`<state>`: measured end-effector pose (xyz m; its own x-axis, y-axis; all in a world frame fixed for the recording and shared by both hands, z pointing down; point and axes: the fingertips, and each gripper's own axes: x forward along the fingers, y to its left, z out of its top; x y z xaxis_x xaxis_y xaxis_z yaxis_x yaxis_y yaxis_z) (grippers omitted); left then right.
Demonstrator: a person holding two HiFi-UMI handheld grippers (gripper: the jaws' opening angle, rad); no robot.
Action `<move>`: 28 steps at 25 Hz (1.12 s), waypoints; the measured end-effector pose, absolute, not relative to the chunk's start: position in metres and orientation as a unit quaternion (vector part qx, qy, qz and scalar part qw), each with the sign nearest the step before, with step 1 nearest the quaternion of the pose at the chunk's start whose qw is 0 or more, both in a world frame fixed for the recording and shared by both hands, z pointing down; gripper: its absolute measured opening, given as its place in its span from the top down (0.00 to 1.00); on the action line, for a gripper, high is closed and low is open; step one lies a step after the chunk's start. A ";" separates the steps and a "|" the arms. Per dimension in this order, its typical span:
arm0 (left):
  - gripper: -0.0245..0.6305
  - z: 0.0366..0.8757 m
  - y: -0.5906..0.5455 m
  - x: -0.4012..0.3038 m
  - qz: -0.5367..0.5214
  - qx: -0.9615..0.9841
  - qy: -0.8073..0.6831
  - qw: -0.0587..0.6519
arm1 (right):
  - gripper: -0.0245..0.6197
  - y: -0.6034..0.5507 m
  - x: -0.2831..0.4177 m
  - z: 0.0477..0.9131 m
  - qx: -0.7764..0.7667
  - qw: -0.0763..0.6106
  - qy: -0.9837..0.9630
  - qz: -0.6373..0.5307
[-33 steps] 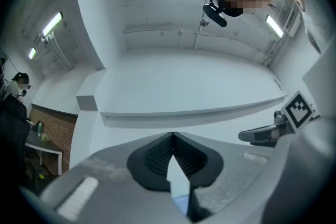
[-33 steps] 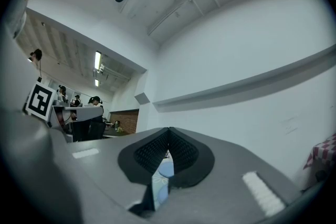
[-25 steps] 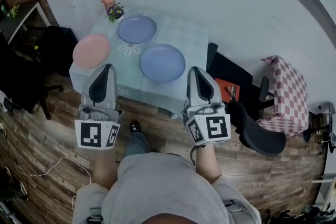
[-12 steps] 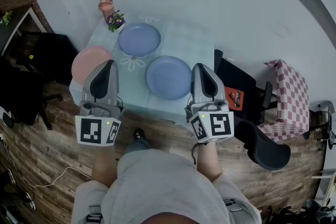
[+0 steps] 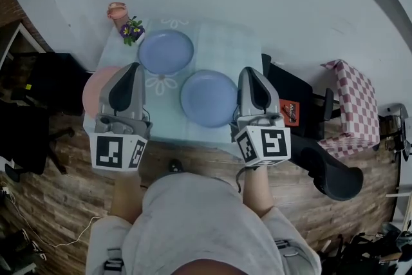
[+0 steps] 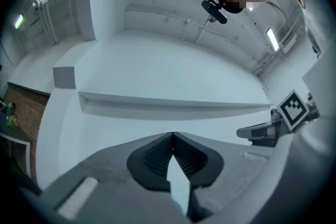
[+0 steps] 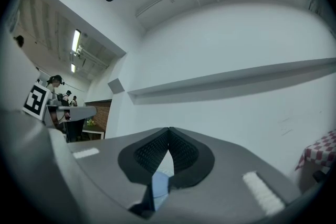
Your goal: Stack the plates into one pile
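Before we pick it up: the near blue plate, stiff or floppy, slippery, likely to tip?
The near blue plate holds an even round rim, so probably rigid. Its smooth surface may slip in a rim pinch. Lying flat on the tablecloth, it should slide, not tip.

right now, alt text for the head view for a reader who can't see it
A person holds a shut, empty left gripper and right gripper before a small table. Three plates lie apart on it: a pink plate at left, a far blue plate, a near blue plate.
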<state>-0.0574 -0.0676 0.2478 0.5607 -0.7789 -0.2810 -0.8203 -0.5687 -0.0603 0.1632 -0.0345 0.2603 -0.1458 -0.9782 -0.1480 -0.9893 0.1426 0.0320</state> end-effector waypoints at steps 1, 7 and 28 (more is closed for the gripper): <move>0.96 0.250 -0.074 -0.056 0.110 -0.882 0.448 0.091 | 0.96 -0.038 0.164 0.263 -0.657 0.044 0.751 0.058; 0.96 0.268 -0.102 -0.037 0.087 -0.907 0.407 0.069 | 0.96 -0.050 0.176 0.287 -0.689 0.021 0.724 0.025; 0.96 0.487 -0.159 0.074 -0.121 -0.938 0.288 -0.148 | 0.96 -0.041 0.266 0.522 -0.738 -0.102 0.605 -0.281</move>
